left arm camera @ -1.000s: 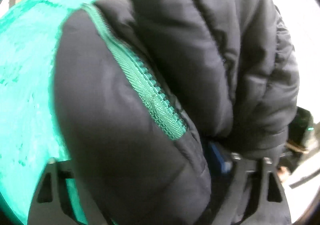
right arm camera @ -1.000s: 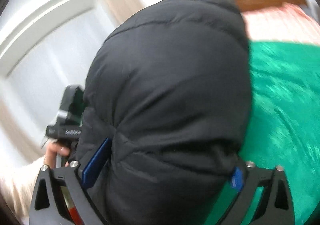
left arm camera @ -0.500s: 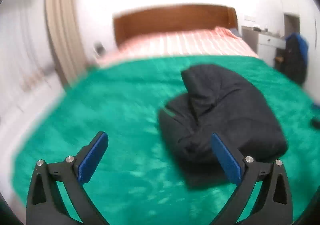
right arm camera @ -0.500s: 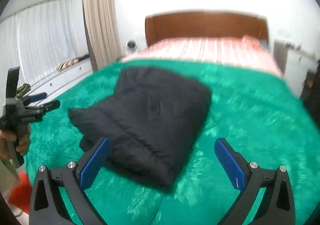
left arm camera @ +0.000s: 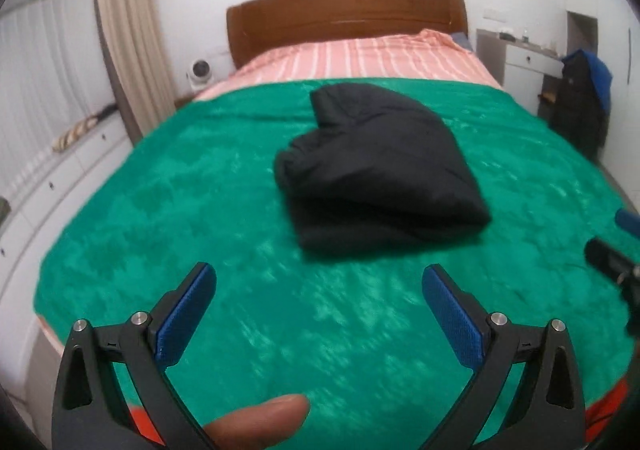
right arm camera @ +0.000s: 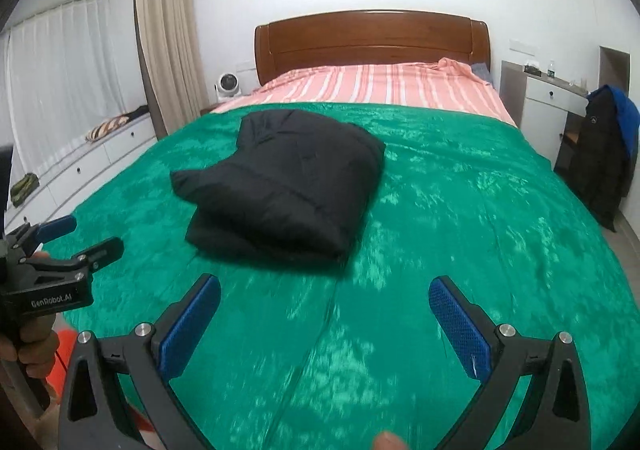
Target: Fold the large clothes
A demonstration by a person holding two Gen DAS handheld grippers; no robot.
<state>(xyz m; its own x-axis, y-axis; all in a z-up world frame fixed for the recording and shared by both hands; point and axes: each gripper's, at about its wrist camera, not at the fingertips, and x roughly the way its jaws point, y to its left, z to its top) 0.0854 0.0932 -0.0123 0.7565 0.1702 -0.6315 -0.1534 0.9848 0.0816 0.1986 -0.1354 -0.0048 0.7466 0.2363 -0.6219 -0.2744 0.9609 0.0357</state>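
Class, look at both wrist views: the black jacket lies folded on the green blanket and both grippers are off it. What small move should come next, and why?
Probably none on the black jacket: it lies as a compact bundle on the green blanket, and the left gripper and right gripper stand open and empty. Withdrawing both seems sensible.

Folded jacket [left arm camera: 380,166] lies on the blanket [left arm camera: 200,210], mid-bed, well ahead of both grippers. Blanket covers the near part of the bed; striped sheet [left arm camera: 360,58] behind it, headboard [left arm camera: 344,14] behind that. Curtain [left arm camera: 124,30] and fan [left arm camera: 198,70] to the left; desk [left arm camera: 524,58] and hanging coat [left arm camera: 580,102] to the right
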